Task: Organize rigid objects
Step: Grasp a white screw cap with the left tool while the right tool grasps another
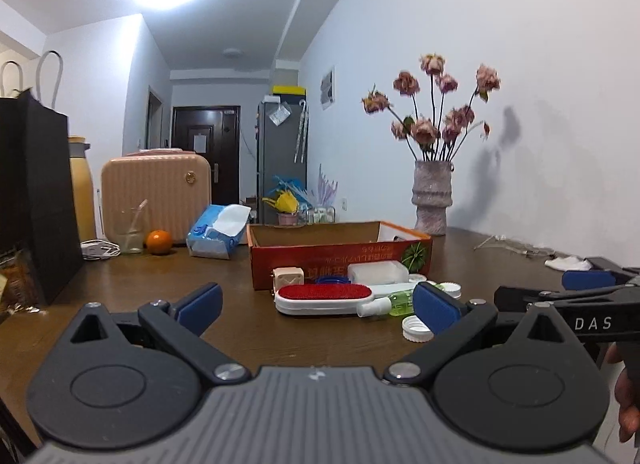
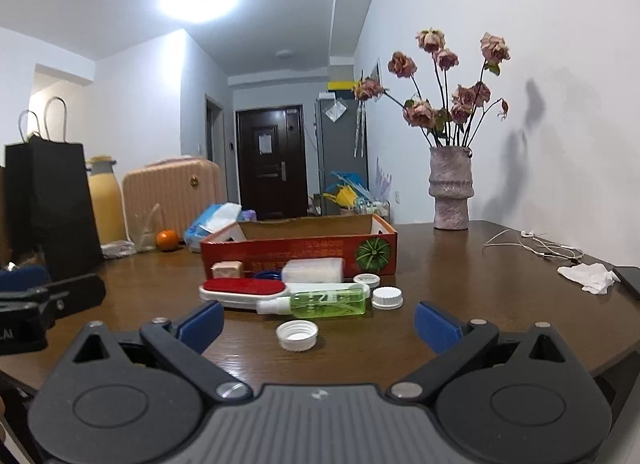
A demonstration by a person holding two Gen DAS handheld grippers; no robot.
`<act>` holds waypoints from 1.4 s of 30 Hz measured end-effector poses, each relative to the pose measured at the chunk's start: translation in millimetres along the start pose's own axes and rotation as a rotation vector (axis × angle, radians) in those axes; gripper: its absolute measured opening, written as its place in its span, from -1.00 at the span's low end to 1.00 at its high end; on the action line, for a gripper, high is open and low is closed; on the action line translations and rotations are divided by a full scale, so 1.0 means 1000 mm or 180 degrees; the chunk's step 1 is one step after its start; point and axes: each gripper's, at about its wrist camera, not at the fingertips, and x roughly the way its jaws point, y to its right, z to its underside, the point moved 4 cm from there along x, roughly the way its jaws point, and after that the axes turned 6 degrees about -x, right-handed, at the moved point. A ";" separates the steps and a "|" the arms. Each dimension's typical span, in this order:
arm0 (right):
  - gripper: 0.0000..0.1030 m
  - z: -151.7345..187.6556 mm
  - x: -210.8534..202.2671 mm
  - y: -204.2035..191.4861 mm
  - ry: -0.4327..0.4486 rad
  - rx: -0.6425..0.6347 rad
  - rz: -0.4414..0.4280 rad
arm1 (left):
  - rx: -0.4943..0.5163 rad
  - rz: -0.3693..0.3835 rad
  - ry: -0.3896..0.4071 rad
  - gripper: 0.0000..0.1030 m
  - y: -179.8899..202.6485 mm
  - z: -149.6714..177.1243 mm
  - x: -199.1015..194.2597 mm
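Note:
A red cardboard box (image 1: 340, 260) (image 2: 300, 252) stands open on the brown table. In front of it lie a white lint brush with a red pad (image 1: 324, 298) (image 2: 244, 290), a green spray bottle (image 2: 320, 302) (image 1: 394, 304), a white rectangular case (image 1: 378, 272) (image 2: 314, 270), a small beige cube (image 1: 288, 276) (image 2: 227, 269), a blue ring (image 2: 267, 275) and several white caps (image 2: 297, 335). My left gripper (image 1: 318, 310) is open, with nothing between its blue pads. Low over the near table, my right gripper (image 2: 318, 324) is open too, the nearest cap just ahead of it.
A vase of dried roses (image 2: 450, 192) stands at the back right, with earphones (image 2: 536, 246) and a white tissue (image 2: 588, 276) nearby. At the left are a black paper bag (image 1: 32, 200), a pink case (image 1: 156, 188), an orange (image 1: 158, 242), a glass and a wipes pack (image 1: 218, 230).

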 end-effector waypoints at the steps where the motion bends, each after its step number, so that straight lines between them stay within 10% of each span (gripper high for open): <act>1: 0.97 0.000 0.007 0.002 -0.0027 -0.0001 0.0009 | 0.0019 0.0014 -0.0066 1.00 0.000 0.000 0.010; 14: 0.52 -0.002 0.113 -0.006 -0.0811 -0.0282 -0.0546 | -0.0003 0.0018 -0.0875 1.00 -0.021 0.001 0.131; 24: 0.32 0.001 0.147 0.007 -0.0862 -0.0150 -0.0571 | -0.0004 0.0297 -0.1193 0.91 0.010 0.018 0.157; 31: 0.46 -0.008 0.173 0.084 -0.0897 0.0079 -0.0097 | -0.0012 0.0527 -0.1420 0.47 0.062 0.031 0.178; 42: 0.09 -0.008 0.235 0.111 -0.1216 0.0168 -0.0324 | 0.0104 0.0415 -0.1626 -0.06 0.096 0.043 0.192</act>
